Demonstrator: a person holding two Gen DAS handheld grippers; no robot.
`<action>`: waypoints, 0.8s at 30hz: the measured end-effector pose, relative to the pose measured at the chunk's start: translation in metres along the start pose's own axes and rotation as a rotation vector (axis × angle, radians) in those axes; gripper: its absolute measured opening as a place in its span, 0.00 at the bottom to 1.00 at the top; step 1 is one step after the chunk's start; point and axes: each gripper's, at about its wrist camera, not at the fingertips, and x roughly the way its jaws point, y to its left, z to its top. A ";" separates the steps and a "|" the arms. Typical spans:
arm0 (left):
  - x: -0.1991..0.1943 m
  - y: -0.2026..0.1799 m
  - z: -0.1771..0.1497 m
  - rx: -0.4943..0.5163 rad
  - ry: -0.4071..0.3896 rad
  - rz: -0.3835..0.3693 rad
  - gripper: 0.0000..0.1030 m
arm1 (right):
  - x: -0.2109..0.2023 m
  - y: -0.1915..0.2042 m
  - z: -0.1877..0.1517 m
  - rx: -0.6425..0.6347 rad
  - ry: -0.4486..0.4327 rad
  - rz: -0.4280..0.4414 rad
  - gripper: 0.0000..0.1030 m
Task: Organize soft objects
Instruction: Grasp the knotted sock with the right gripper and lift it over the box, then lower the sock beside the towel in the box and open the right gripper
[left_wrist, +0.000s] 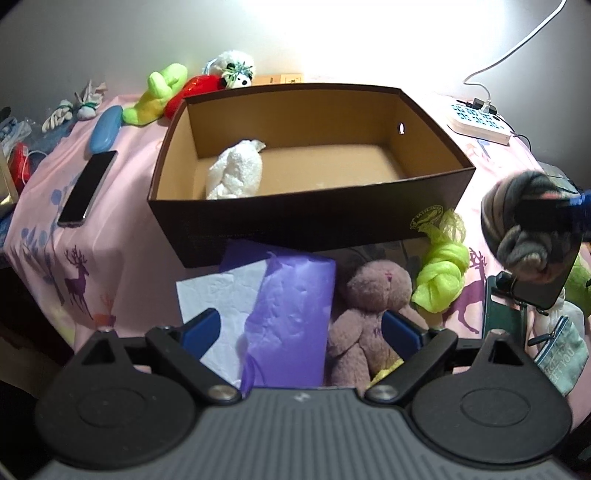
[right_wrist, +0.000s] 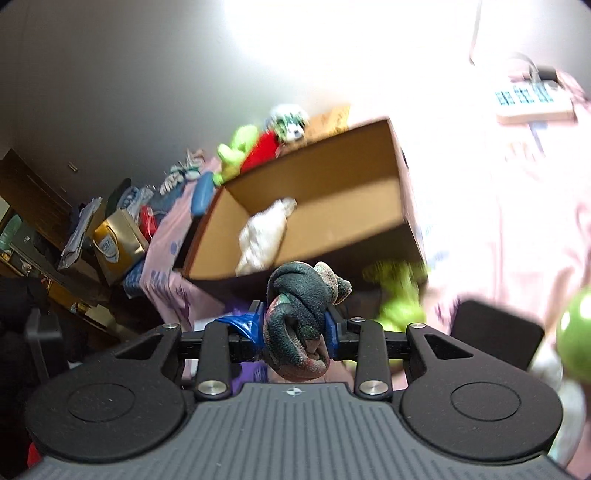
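My right gripper (right_wrist: 295, 326) is shut on a knotted grey-green and pink sock bundle (right_wrist: 301, 317), held in the air in front of the brown cardboard box (right_wrist: 332, 184). The same sock bundle (left_wrist: 528, 229) shows at the right edge of the left wrist view. Inside the box (left_wrist: 314, 206) lies a white fluffy cloth (left_wrist: 236, 170). My left gripper (left_wrist: 301, 328) is open over purple tissue paper (left_wrist: 291, 306), with a pink teddy bear (left_wrist: 369, 314) by its right finger. A knotted lime-green cloth (left_wrist: 441, 277) lies right of the bear.
On the pink bedspread lie a phone (left_wrist: 86, 188), a blue glasses case (left_wrist: 105, 127), a green plush (left_wrist: 155, 96), a red toy and a panda plush (left_wrist: 236, 68) behind the box. A white power strip (left_wrist: 478, 120) sits far right. A gold bag (right_wrist: 118, 243) stands left.
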 end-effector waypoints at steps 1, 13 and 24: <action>0.001 0.001 0.003 0.000 0.002 0.004 0.91 | 0.003 0.006 0.008 -0.015 -0.015 0.005 0.14; 0.009 0.028 0.031 -0.040 -0.004 0.079 0.91 | 0.106 0.057 0.092 -0.193 -0.048 -0.096 0.15; 0.018 0.062 0.026 -0.091 0.009 0.105 0.91 | 0.259 0.025 0.118 -0.061 0.246 -0.235 0.15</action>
